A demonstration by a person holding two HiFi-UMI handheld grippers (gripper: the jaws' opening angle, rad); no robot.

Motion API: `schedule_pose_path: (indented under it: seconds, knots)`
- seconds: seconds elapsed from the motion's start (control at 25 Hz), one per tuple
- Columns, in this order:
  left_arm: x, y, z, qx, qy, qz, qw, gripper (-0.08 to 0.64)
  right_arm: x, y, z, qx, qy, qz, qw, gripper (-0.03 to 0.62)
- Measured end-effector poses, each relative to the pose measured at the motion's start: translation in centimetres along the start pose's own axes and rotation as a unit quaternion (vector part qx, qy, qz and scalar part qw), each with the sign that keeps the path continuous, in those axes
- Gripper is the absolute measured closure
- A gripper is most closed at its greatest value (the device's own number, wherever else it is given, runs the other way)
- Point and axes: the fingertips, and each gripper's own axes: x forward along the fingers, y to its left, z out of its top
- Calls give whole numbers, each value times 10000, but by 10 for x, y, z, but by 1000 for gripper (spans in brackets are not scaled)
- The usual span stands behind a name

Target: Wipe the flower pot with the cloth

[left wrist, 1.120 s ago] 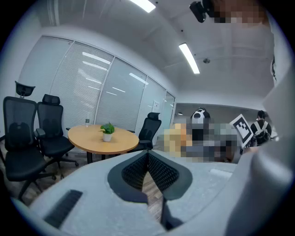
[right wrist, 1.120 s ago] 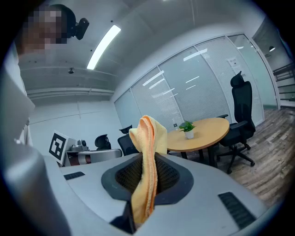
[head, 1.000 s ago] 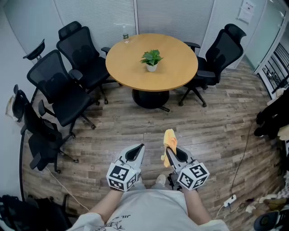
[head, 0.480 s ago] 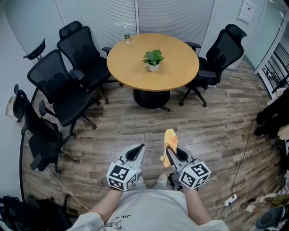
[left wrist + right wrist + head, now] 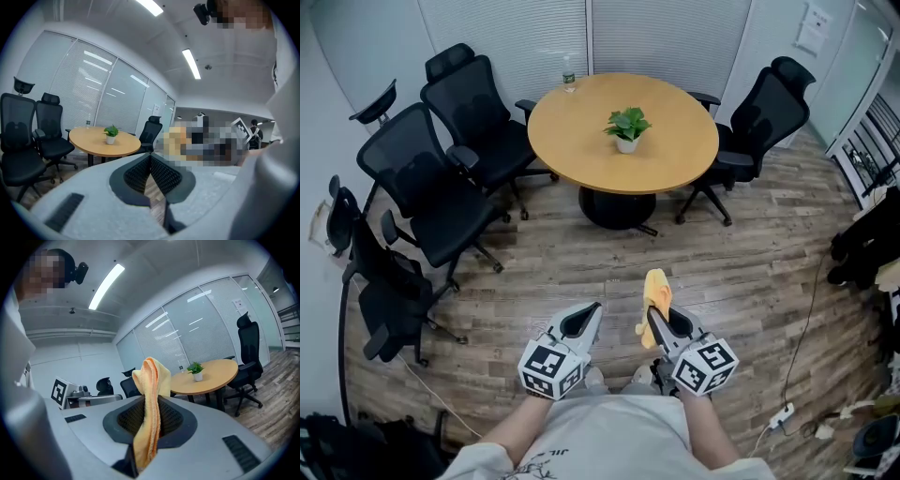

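A small white flower pot [image 5: 626,144] with a green plant stands near the middle of a round wooden table [image 5: 675,164], far ahead of both grippers. It shows small in the left gripper view, the flower pot [image 5: 110,139], and in the right gripper view, the flower pot [image 5: 198,376]. My right gripper [image 5: 652,313] is shut on a yellow-orange cloth [image 5: 655,290]; the cloth [image 5: 151,414] hangs folded between its pads. My left gripper [image 5: 592,307] is shut and holds nothing, its pads [image 5: 140,171] pressed together. Both are held over the wood floor in front of the person's body.
Black office chairs ring the table: several on the left [image 5: 441,202] and one on the right [image 5: 769,112]. A bottle [image 5: 569,84] stands at the table's far edge. Cables and a power strip [image 5: 783,412] lie on the floor at the right, beside dark bags [image 5: 862,244].
The table, pot and chairs have shifted slightly down and right in the head view. Both grippers keep their pose and grip.
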Motion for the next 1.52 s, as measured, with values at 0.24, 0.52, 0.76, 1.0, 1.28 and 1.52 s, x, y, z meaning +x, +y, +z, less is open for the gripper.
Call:
schedule_pose_path:
  seconds: [0.24, 0.52, 0.76, 1.0, 1.28, 1.52]
  knots:
    - [-13, 27, 0, 94, 13, 14, 10000, 552, 21, 13, -5, -8, 34, 17, 10000, 532]
    - [-4, 38, 5, 221, 31, -102, 9997, 552, 37, 12, 1, -5, 32, 22, 10000, 532]
    - [10, 46, 4, 217, 52, -210, 9995, 552, 54, 4, 4, -10, -7, 31, 10000, 532]
    - [24, 59, 8, 222, 7, -179, 9996, 552, 73, -10, 8, -10, -50, 107, 9999, 532]
    - [54, 82, 13, 209, 22, -128, 9997, 552, 105, -38, 13, 91, -19, 155, 9998, 532]
    - [99, 110, 33, 246, -37, -46, 9997, 552, 134, -76, 40, 58, -88, 171, 9998, 532]
